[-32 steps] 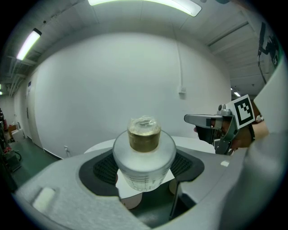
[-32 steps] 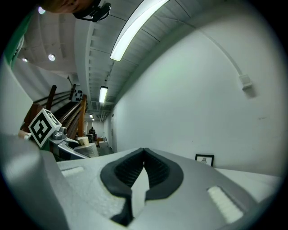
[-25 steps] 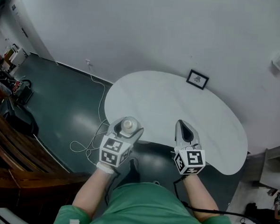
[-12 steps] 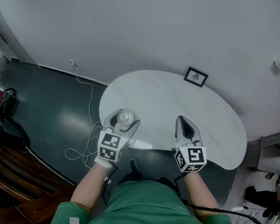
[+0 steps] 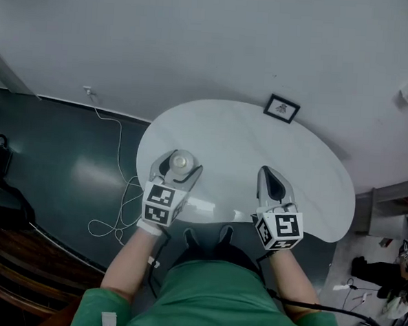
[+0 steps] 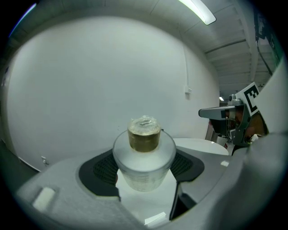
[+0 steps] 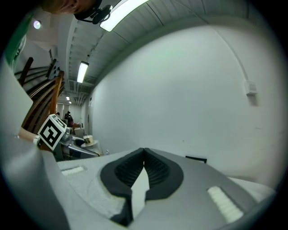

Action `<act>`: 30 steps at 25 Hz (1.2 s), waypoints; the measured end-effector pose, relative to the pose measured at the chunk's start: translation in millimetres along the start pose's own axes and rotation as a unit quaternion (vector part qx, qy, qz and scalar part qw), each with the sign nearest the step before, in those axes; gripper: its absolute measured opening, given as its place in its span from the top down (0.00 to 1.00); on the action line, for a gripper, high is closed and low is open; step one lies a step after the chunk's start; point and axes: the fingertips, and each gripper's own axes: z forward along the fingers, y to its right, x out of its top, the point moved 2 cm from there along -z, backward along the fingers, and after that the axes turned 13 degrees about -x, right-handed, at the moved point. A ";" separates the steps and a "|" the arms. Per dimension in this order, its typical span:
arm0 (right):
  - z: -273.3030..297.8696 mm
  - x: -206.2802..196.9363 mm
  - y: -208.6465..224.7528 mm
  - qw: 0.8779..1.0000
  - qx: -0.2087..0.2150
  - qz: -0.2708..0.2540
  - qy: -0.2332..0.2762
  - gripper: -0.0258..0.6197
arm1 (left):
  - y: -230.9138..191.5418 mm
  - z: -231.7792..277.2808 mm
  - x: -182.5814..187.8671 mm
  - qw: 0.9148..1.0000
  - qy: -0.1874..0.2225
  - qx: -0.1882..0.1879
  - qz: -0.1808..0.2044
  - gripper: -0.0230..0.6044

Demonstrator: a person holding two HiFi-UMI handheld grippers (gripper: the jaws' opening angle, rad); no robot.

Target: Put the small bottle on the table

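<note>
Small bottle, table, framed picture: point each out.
small bottle (image 6: pixel 144 157): left gripper view, on its shoulder just below the cap.
table (image 5: pixel 247 141): head view, bare middle of the white top.
framed picture (image 5: pixel 282 108): head view, centre of the frame.

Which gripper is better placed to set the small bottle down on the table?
Left. The left gripper holds the small bottle upright over the table; the right gripper is shut with nothing between its jaws.
</note>
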 end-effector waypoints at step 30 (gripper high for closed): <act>105.8 -9.5 72.5 0.999 0.021 0.018 0.026 0.96 | -50.1 174.7 -33.5 0.995 -0.074 -0.006 0.072 0.42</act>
